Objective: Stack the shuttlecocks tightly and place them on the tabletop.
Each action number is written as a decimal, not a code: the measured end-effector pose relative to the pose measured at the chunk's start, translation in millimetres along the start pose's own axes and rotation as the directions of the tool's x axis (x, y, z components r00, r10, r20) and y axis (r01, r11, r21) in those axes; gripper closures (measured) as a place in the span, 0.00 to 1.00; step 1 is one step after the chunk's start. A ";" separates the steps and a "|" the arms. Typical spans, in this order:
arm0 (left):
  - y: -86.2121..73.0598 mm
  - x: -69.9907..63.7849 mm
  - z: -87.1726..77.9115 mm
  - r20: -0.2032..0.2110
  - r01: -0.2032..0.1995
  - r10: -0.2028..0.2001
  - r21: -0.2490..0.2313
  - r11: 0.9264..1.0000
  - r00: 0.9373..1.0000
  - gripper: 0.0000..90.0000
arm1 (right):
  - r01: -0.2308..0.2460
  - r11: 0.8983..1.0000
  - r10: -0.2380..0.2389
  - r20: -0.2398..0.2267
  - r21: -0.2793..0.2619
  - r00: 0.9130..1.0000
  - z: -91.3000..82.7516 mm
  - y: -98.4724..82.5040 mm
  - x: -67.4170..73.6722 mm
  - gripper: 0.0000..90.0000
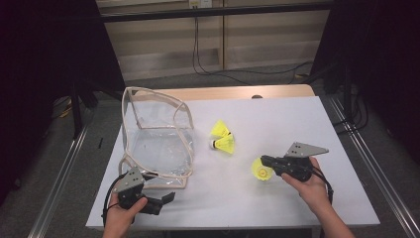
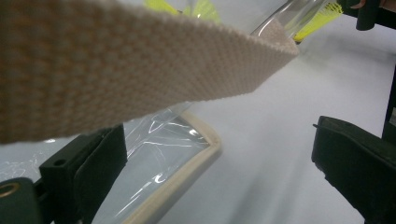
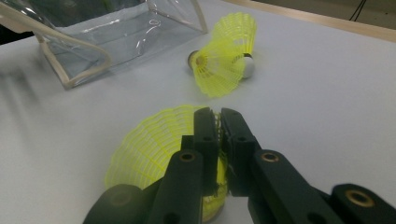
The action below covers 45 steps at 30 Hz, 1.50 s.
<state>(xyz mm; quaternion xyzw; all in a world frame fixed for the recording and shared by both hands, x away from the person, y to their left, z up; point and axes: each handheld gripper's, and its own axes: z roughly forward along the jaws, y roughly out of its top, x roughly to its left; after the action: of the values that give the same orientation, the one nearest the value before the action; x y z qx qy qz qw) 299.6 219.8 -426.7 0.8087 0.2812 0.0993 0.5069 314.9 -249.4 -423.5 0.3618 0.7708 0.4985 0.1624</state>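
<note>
A white table [image 1: 277, 129] with a strip of pale wood along its far edge stands in a dim room, dark curtains to either side, a light panelled wall behind and black cables [image 1: 233, 69] trailing across the grey floor. At the left of the high view, a clear plastic bag [image 1: 156, 144] trimmed in beige webbing sits open and upright; nothing can be made out inside it. Its woven strap [image 2: 140, 70] crosses close before the left gripper view. At the bag's near corner, the left gripper [image 1: 166, 199] rests low on the table in the person's hand, its jaws spread apart with nothing between them. Near the middle of the table, just right of the bag, two yellow shuttlecocks [image 1: 224, 137] lie touching each other. Farther right and nearer the person, the right gripper [image 3: 218, 122] has its jaws pressed together, pinching the mesh skirt of a third yellow shuttlecock [image 3: 154, 147], which lies on the table, well apart from the bag.
</note>
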 end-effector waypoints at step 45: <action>-0.1 -0.2 -0.4 -0.002 -0.003 0.003 0.000 1.000 1.000 0.04 | 0.002 1.000 -0.001 0.169 -0.003 0.986 -14.9 -2.9 -15.0 0.75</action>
<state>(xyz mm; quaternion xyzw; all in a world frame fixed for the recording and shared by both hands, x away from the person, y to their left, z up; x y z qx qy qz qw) 299.2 220.0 -426.6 0.8092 0.2806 0.1008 0.5064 315.0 -270.6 -421.0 0.4020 0.7539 0.4670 0.2280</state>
